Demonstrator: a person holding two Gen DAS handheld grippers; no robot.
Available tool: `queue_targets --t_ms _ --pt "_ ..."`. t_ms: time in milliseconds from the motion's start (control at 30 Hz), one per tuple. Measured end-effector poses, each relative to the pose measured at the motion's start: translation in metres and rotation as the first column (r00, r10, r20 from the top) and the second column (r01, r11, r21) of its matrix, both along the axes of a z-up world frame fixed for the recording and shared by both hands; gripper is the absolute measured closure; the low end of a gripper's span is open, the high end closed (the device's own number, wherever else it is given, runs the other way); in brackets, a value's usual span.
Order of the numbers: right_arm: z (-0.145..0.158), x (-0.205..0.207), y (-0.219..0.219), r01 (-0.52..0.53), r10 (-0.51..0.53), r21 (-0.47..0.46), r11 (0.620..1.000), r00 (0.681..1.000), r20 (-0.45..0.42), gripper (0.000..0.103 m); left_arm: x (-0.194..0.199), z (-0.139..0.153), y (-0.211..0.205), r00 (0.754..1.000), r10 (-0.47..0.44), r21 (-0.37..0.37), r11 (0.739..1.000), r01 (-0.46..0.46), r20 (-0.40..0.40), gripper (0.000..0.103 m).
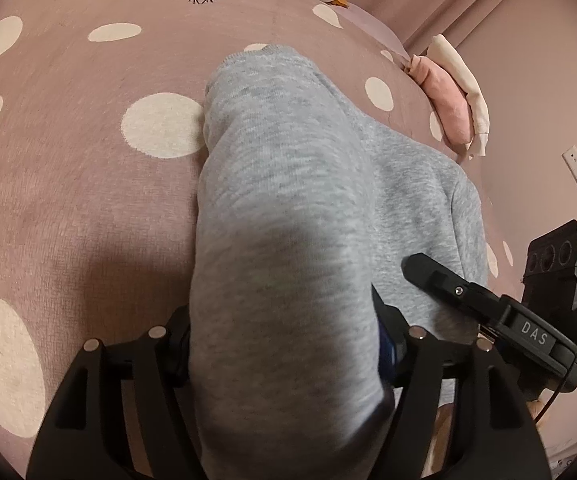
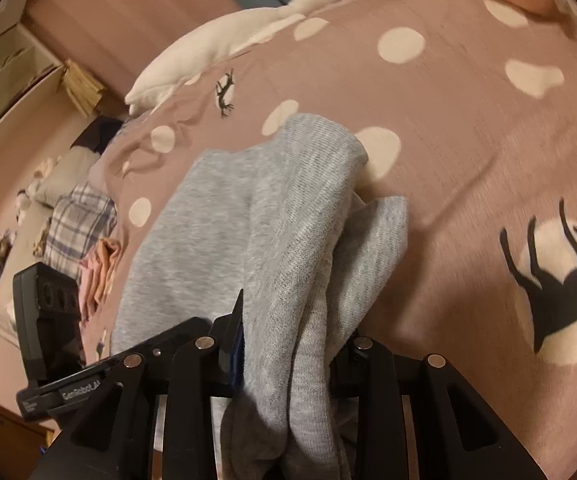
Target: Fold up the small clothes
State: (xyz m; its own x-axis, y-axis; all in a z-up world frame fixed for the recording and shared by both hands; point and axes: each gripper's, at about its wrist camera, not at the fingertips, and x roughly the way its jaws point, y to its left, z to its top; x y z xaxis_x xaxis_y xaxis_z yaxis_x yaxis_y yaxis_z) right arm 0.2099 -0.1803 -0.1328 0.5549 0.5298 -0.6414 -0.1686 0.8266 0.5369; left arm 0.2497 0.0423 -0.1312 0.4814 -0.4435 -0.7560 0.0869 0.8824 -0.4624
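Right gripper (image 2: 284, 344) pinching bunched edge of grey sweatpants (image 2: 216, 220). Left gripper (image 1: 284, 344) straddling one leg, grip unclear, cannot tell. Risk: cloth slips, fold flops crooked beside the sweatpants' cuff on bed (image 1: 68, 184).

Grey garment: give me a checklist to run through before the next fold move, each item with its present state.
1. Right gripper has bunched fabric of the grey garment between its fingers: ok.
2. Left gripper has the garment between its fingers: ok; whether the pads press on it: cannot tell.
3. Garment lies flat, free of bunching: not ok, one part is draped over another.
4. Bedspread beside the garment is free for laying it out: ok.
5. Folded pink clothes lie apart from the garment: ok.
6. Plush goose lies away from the work area: ok.
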Motion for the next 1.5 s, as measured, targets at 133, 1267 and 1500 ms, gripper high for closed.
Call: queue_targets --t_ms 133,1267,1500 --pt "-0.002 0.0 -0.002 0.003 -0.003 0.01 1.0 1.0 -0.01 0.073 0.002 0.0 -0.002 1.0 0.0 0.011 1.0 0.0 -0.004 0.033" --pt "-0.005 0.005 -0.003 0.009 -0.011 -0.027 1.0 0.998 -0.058 0.059 0.011 -0.002 -0.015 0.999 0.009 0.097 0.995 -0.006 -0.033 0.019" --pt "-0.004 0.003 -0.003 0.013 -0.015 -0.046 0.999 0.999 -0.051 0.055 0.012 -0.002 -0.015 0.999 0.011 0.097 0.995 -0.008 -0.036 0.018"
